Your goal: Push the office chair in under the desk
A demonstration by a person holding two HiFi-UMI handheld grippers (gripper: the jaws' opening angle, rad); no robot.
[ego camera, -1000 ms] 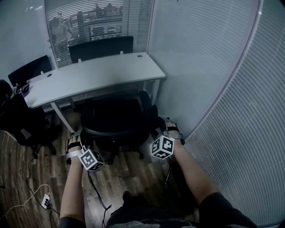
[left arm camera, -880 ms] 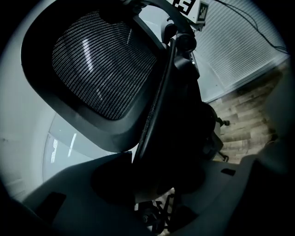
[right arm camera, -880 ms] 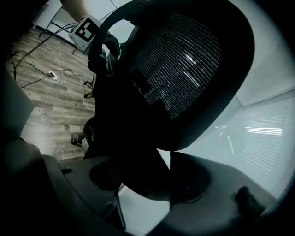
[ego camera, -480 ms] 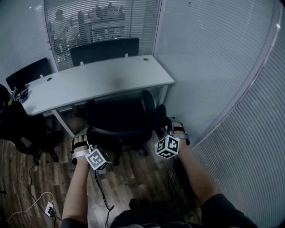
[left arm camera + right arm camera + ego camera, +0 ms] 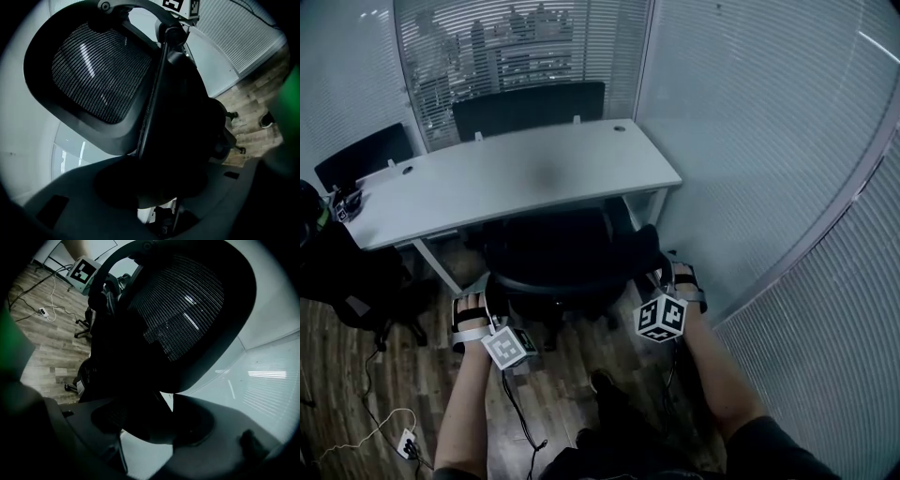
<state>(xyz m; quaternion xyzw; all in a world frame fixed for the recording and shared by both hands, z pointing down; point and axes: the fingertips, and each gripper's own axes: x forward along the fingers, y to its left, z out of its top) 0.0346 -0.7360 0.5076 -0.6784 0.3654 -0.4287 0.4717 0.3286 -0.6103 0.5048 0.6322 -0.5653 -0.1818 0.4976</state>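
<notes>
- Office chair, black with a mesh backrest, stands on the wooden floor right at the near edge of the white desk, toward the desk's right end. The backrest faces me and lies outside the desk; I can't tell how far the seat reaches under the top.
- My left claw is at the left side of the backrest. In the left gripper view its jaws are closed on the dark rim of the backrest, with the mesh panel rising up and to the left.
- My right claw is at the opposite side of the backrest. In the right gripper view its jaws are likewise clamped on the backrest rim.
- Each claw's marker cube sits toward me: left marker cube, right marker cube.
- A second black chair stands behind the desk by the window blinds, and another dark chair is at the desk's far left.
- A white power strip with its cable lies on the floor at lower left, well apart from the office chair.
</notes>
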